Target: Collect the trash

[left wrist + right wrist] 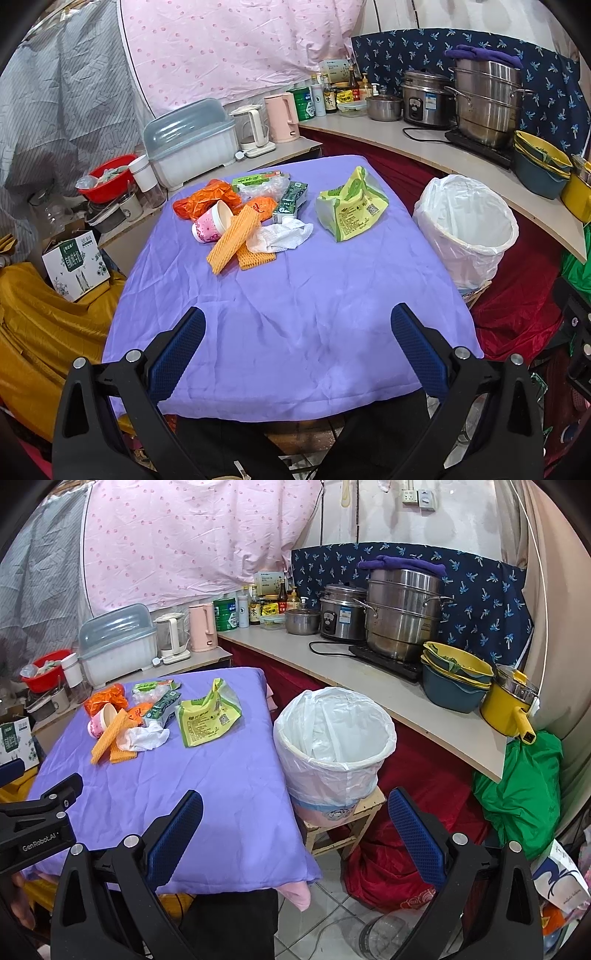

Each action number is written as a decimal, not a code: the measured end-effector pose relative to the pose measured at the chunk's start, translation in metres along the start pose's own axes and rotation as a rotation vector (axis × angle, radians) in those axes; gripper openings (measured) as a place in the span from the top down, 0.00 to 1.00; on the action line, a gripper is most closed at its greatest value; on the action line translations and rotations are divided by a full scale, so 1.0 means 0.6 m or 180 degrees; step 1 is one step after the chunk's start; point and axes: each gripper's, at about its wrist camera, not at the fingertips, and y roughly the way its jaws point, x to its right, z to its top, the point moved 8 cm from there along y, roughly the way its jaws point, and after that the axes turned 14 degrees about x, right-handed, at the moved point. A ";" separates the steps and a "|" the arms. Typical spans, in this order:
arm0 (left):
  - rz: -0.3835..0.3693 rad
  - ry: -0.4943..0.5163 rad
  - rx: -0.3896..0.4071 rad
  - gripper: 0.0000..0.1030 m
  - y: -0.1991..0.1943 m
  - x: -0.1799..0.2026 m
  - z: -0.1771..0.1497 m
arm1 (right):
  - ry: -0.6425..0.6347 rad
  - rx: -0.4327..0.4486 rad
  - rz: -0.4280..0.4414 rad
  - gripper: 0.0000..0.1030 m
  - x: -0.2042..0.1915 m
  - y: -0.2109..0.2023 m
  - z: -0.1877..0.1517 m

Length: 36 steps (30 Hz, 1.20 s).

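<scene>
Trash lies at the far side of the purple-covered table [295, 295]: a yellow-green snack bag [351, 205], a white crumpled tissue [282, 234], orange foam nets [232, 240], a pink paper cup [212, 223], an orange plastic bag [207, 197] and green wrappers [291, 201]. A bin lined with a white bag [465, 229] stands right of the table on a stool [343, 823]. My left gripper [297, 334] is open and empty above the table's near edge. My right gripper [295, 816] is open and empty, near the table's right front corner, before the bin [332, 738].
A counter [369, 675] at the right holds steel pots [402, 609], stacked bowls [454, 679] and a yellow pot [511, 701]. A dish rack [192, 142], kettles and a red basin [107, 177] sit behind the table. Red cloth and a green bag [517, 786] lie on the floor.
</scene>
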 end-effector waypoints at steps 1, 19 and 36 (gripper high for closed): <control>0.0002 0.0002 0.0003 0.07 0.000 0.000 0.000 | 0.0001 -0.0001 0.0001 0.07 0.000 -0.001 0.001; 0.0012 0.0002 0.0023 0.07 -0.002 0.000 0.001 | 0.0007 0.0020 -0.0006 0.07 0.003 0.002 0.004; 0.0005 0.0009 0.0027 0.07 0.001 0.000 0.002 | -0.0015 0.0017 -0.0019 0.07 0.001 0.010 0.007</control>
